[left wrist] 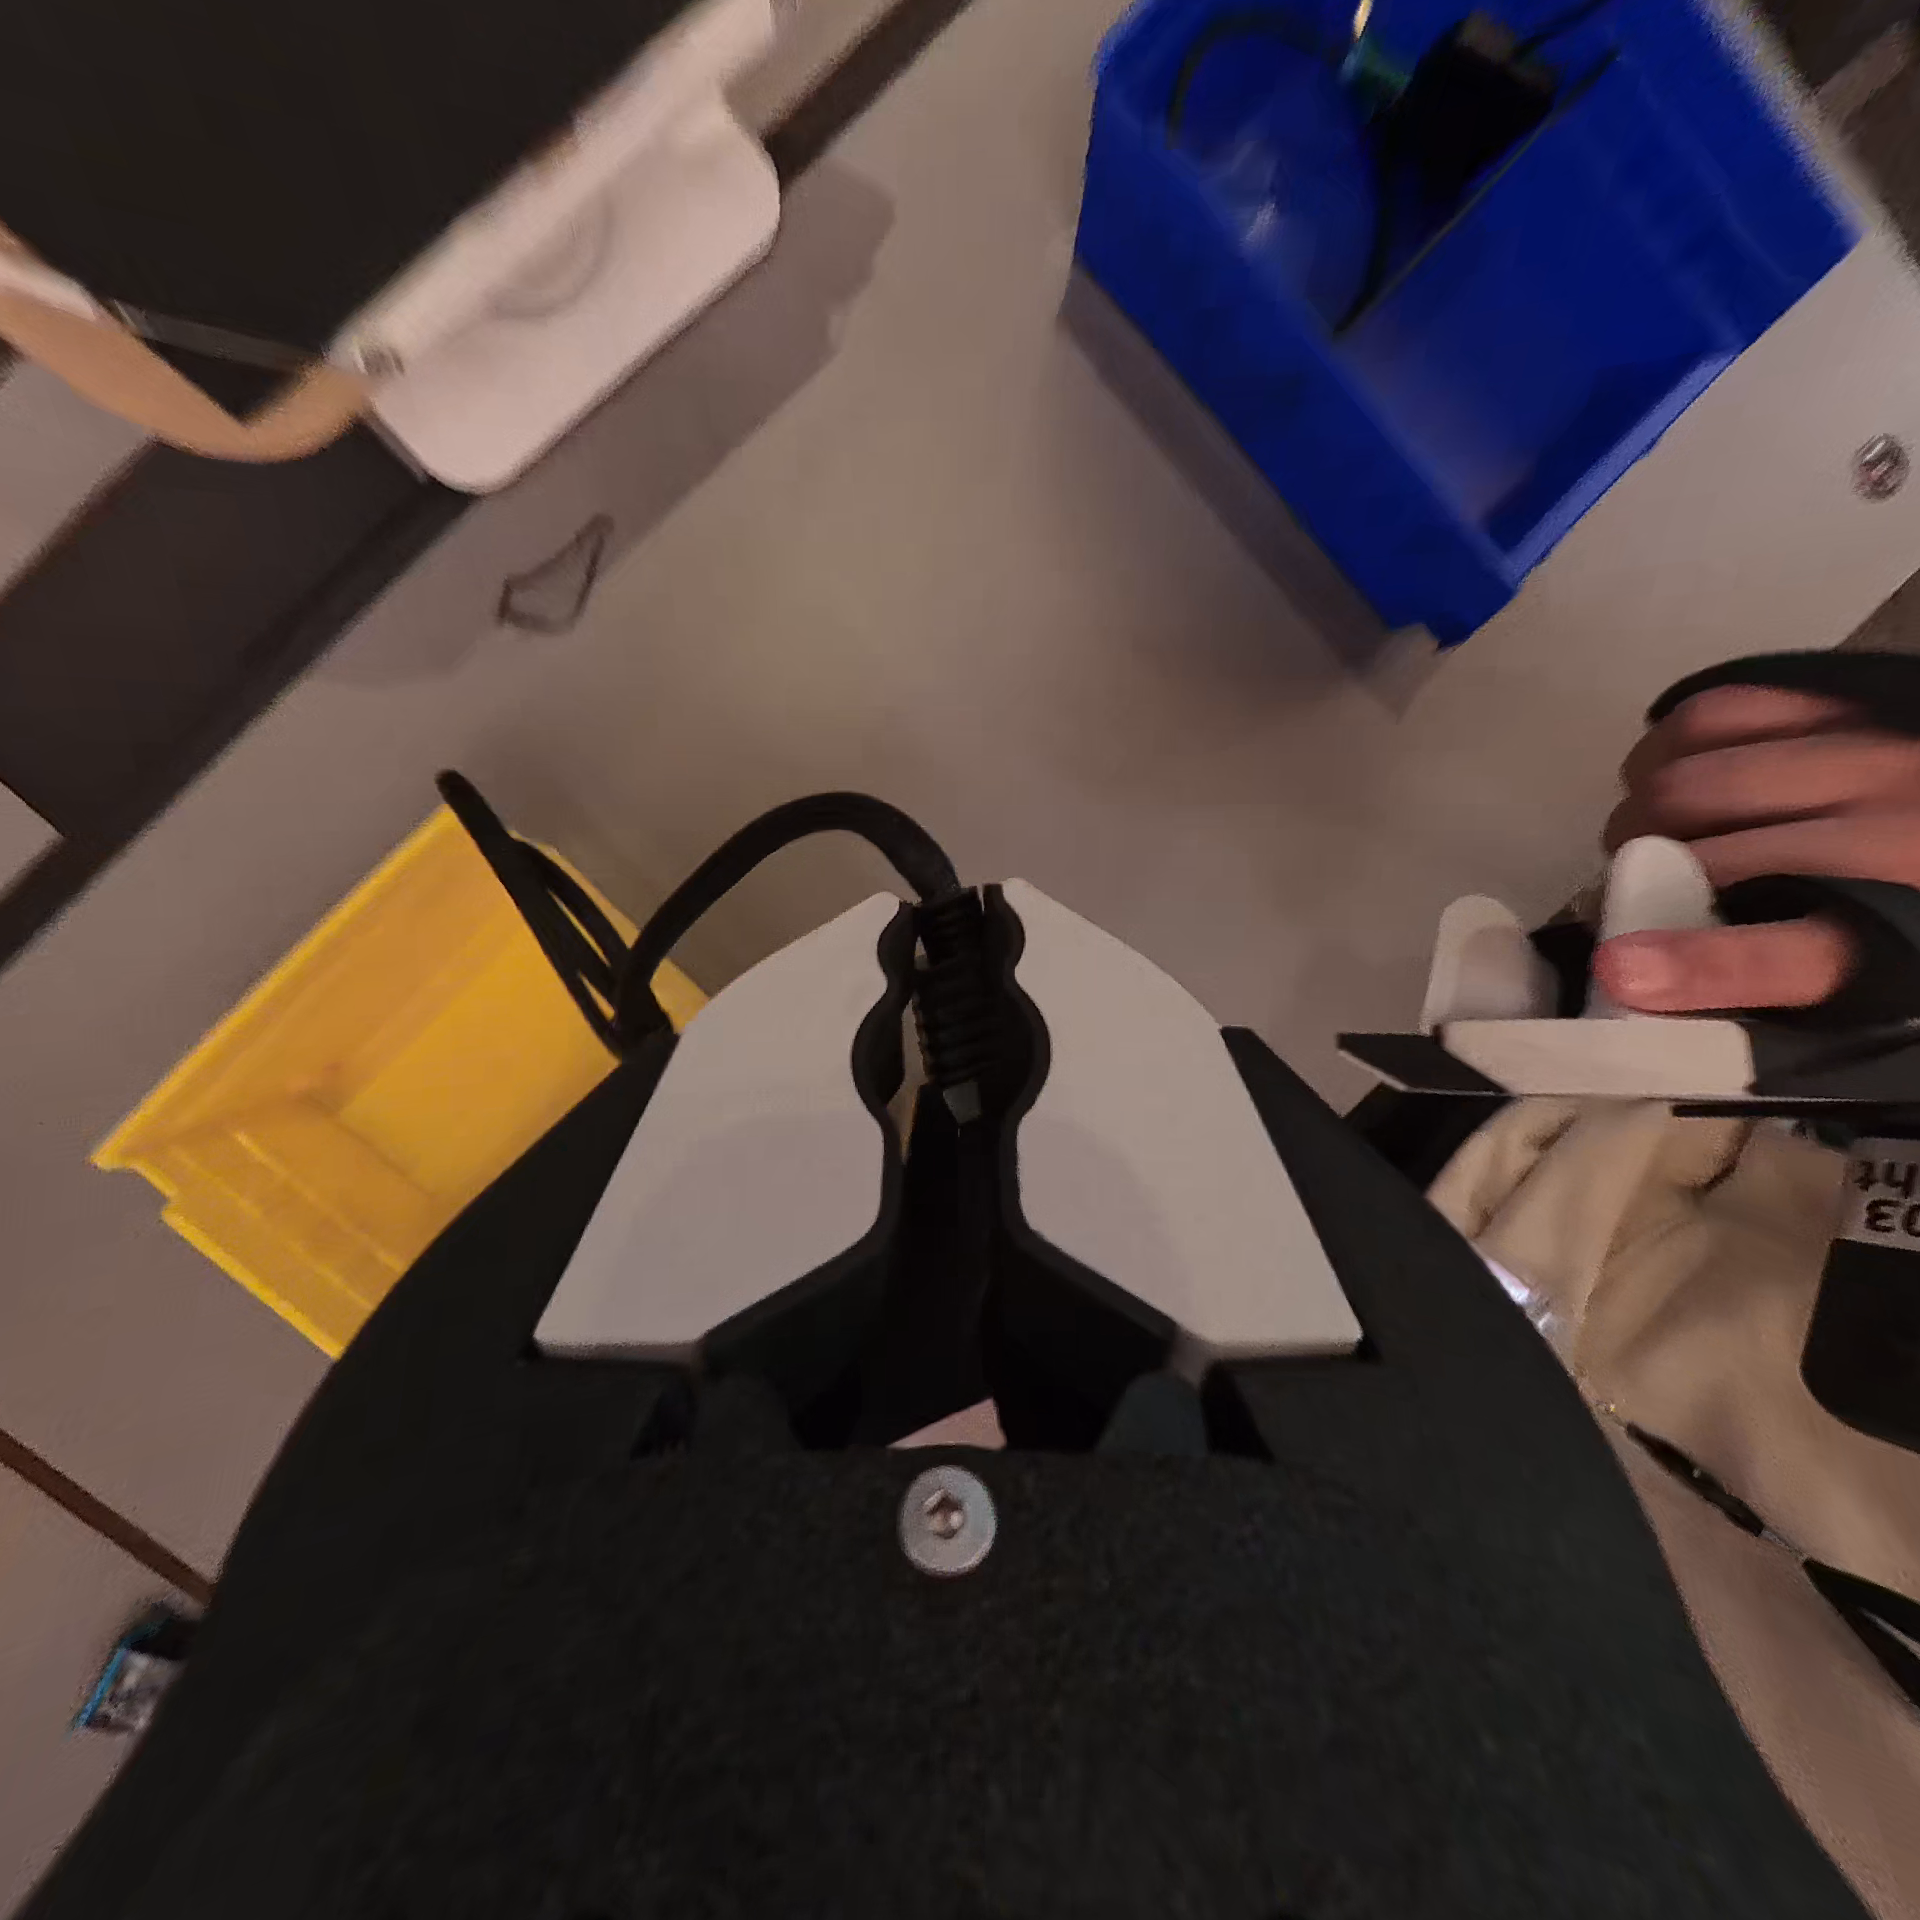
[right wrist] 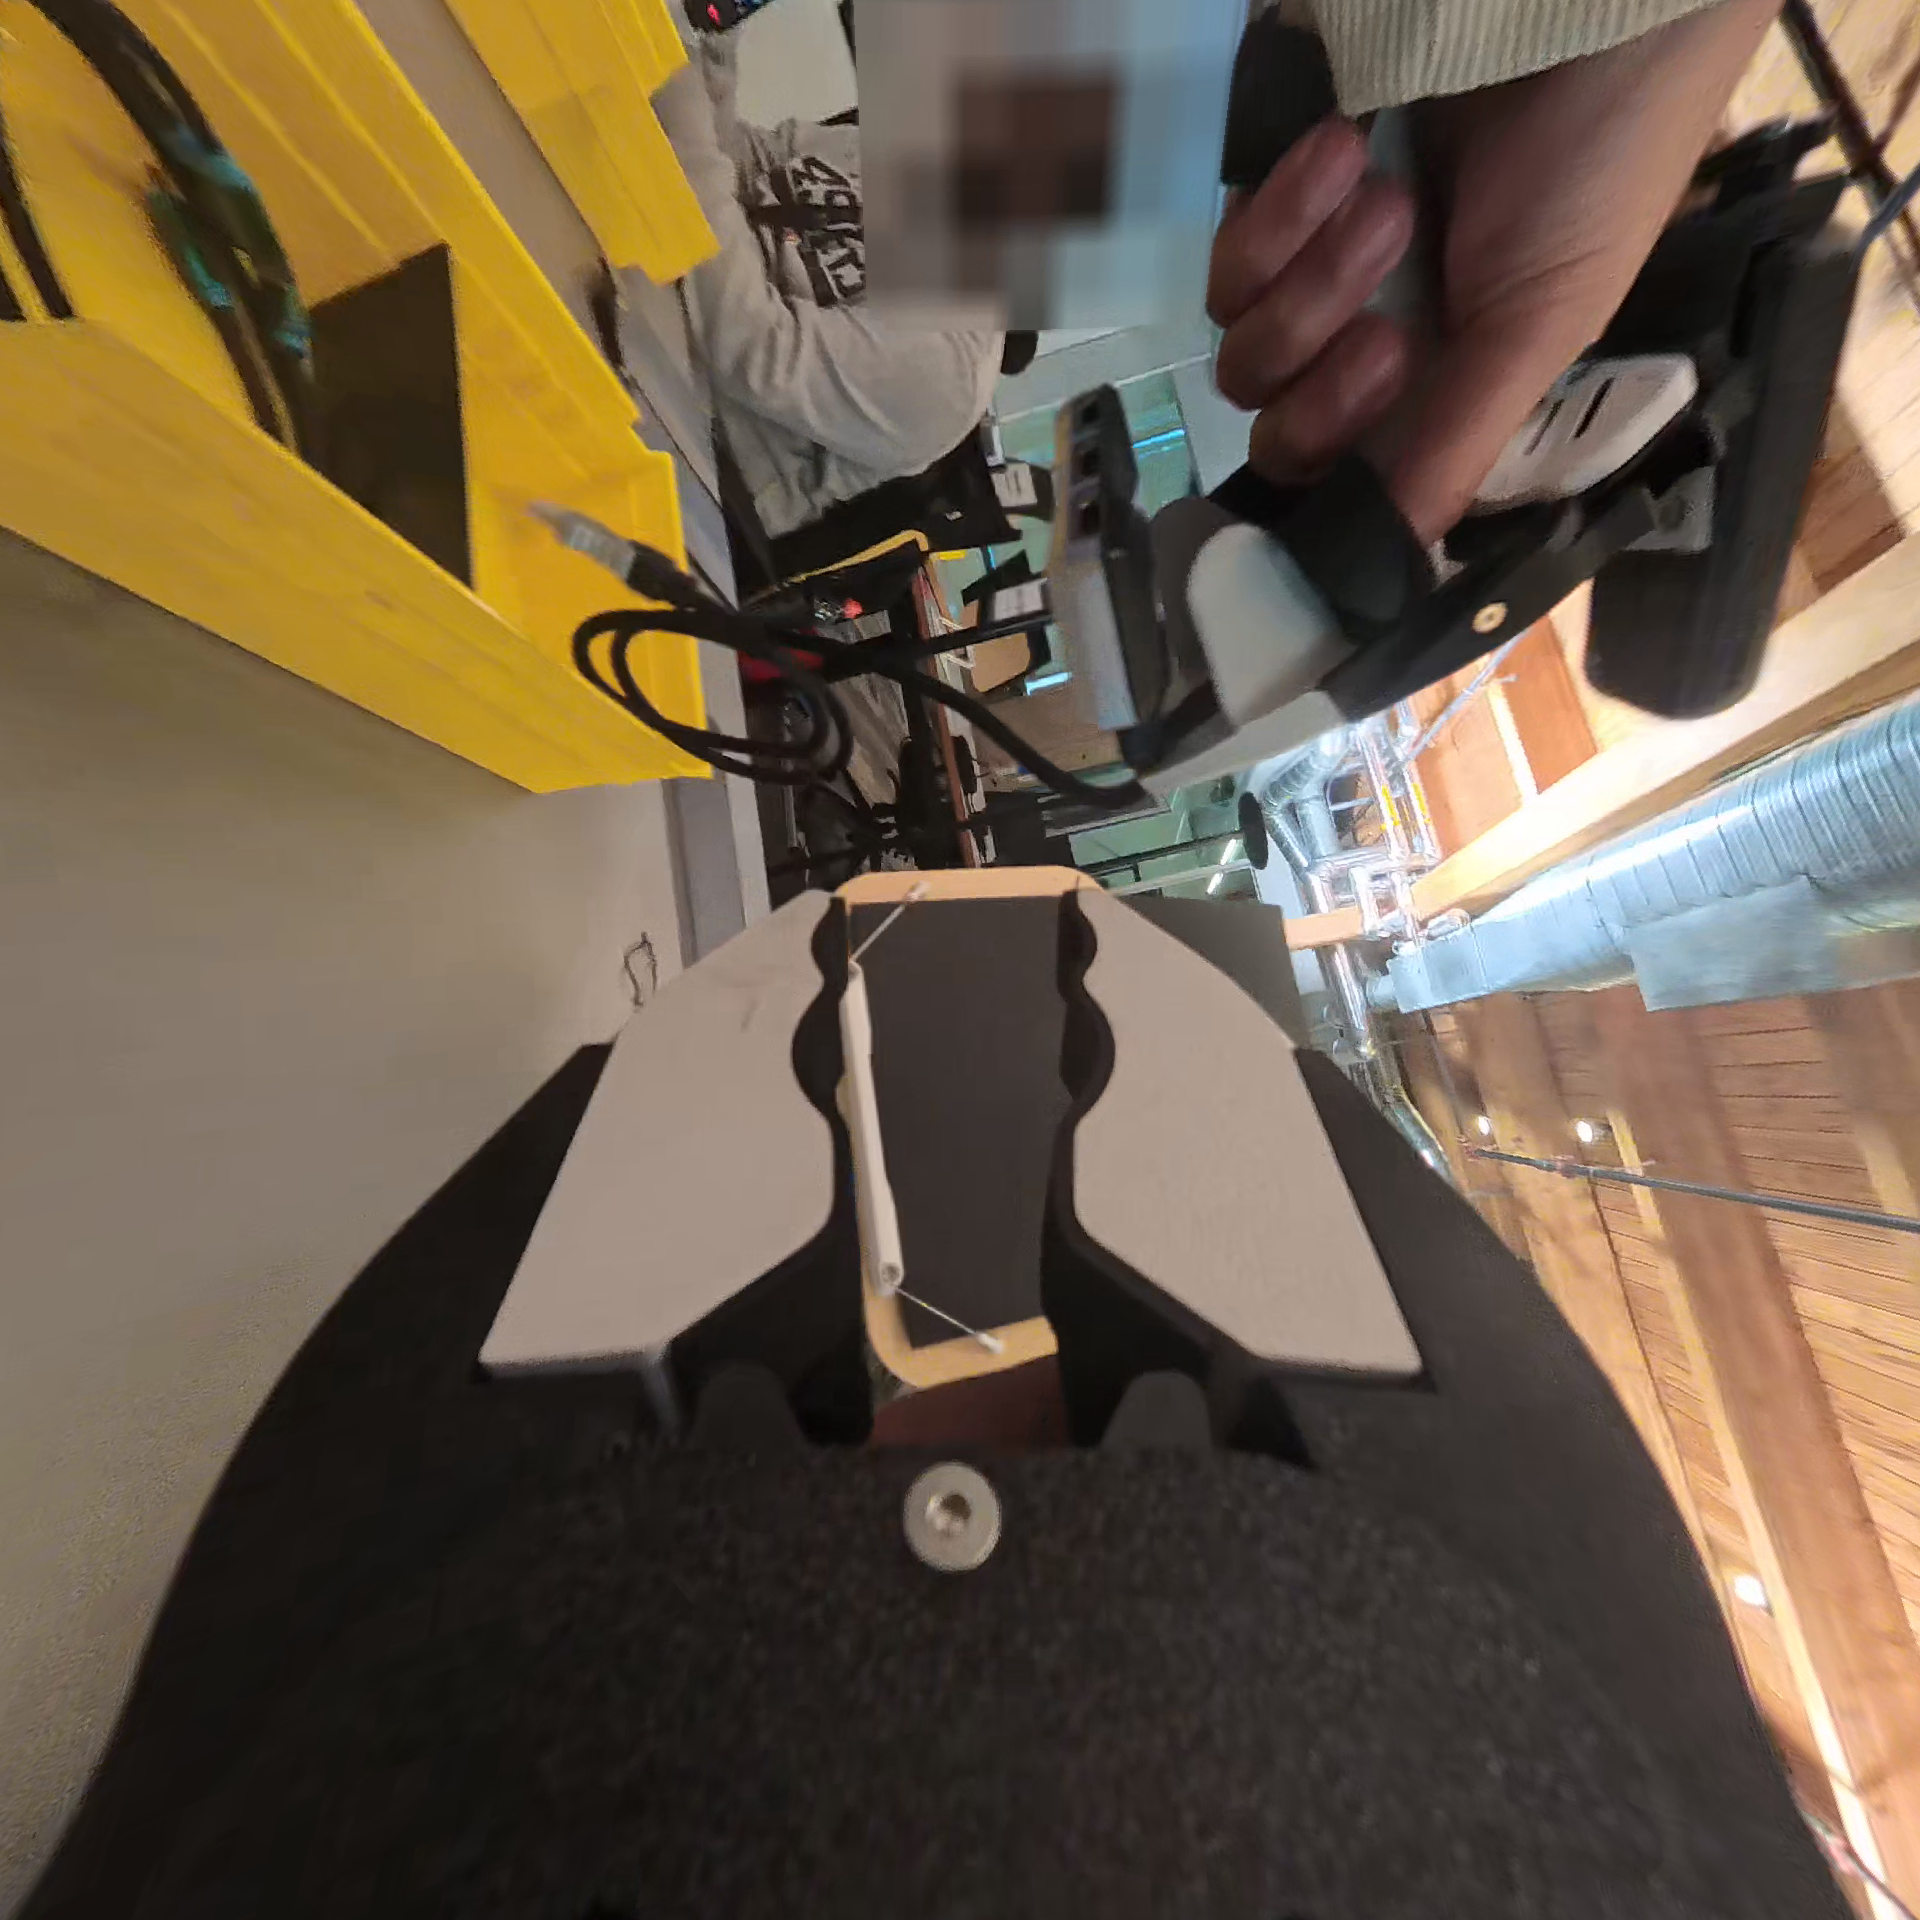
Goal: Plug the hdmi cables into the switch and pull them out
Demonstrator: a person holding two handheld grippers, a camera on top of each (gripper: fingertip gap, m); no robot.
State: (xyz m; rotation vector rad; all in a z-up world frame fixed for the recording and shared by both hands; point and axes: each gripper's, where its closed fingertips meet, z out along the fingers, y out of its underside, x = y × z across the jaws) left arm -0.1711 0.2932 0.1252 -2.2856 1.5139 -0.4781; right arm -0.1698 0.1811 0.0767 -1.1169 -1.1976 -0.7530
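**Left gripper clamped on HDMI cable, right gripper empty**

The left gripper [left wrist: 951, 935] is closed on the black HDMI cable [left wrist: 940, 997] at its ribbed boot, raised above the table [left wrist: 935, 644]; the cable is trailed into the yellow bin [left wrist: 343, 1122]; the right gripper [right wrist: 956, 997] is held apart, tilted sideways, gripping nothing.

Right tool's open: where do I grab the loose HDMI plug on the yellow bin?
Probably grip the HDMI plug by its black body, behind the metal tip, which must stay bare. Bring the open right tool in crosswise to its length, clear of the looped cable.
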